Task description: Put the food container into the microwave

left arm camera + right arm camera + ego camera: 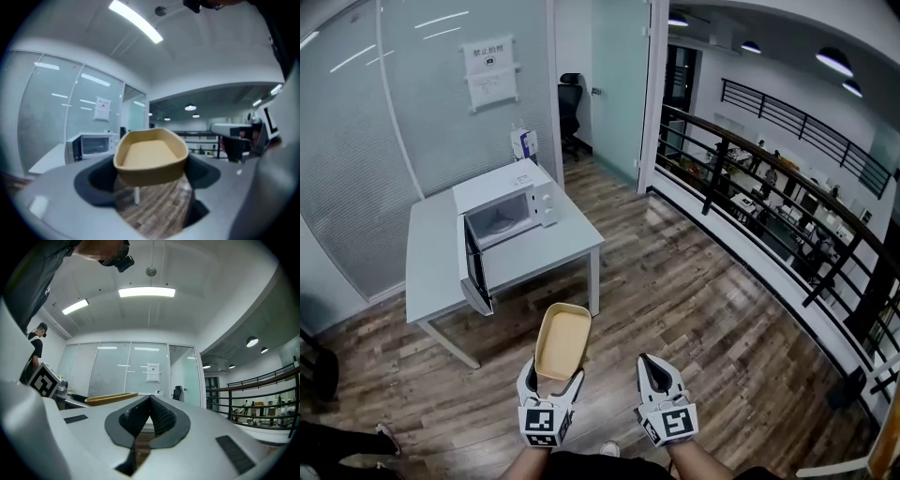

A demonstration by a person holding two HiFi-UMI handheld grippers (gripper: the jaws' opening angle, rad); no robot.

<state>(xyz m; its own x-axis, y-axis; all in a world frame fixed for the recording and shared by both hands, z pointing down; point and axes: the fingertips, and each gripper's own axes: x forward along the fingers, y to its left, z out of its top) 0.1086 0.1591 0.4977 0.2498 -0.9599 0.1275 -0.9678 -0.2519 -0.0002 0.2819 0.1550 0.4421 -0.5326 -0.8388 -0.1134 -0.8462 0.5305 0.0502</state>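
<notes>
- Tan and shallow, the oval food container (562, 342) is riding in the air at the end of the left gripper (551, 377). The jaws are pinching its near end, so the dish is sticking out ahead of them.
- The right gripper (652, 368) is hanging beside it with its jaws pressed together on nothing.
- The step in hand looks like the carry. The container is being held well apart from the white countertop microwave (502, 202), with open floor lying between them.
- The microwave's dark door (473, 272) is standing open, swung out past the table edge, so the cavity is showing and needs no opening first.
- The next move calls for bringing the container across to the table, keeping it level, and sliding it far end first through the opening. It should go in clear of the open door, and the jaws should let go only once it is resting inside.
- The microwave is sitting on a pale grey rectangular table (431, 267) with thin white legs, and a small white-and-blue carton (523, 142) is showing behind it.
- Around it, grey-brown wood planks are covering the floor (703, 309). A frosted glass wall (356, 141) is running behind the table, and a dark railing (769, 173) is curving along the right above a lower office level.
</notes>
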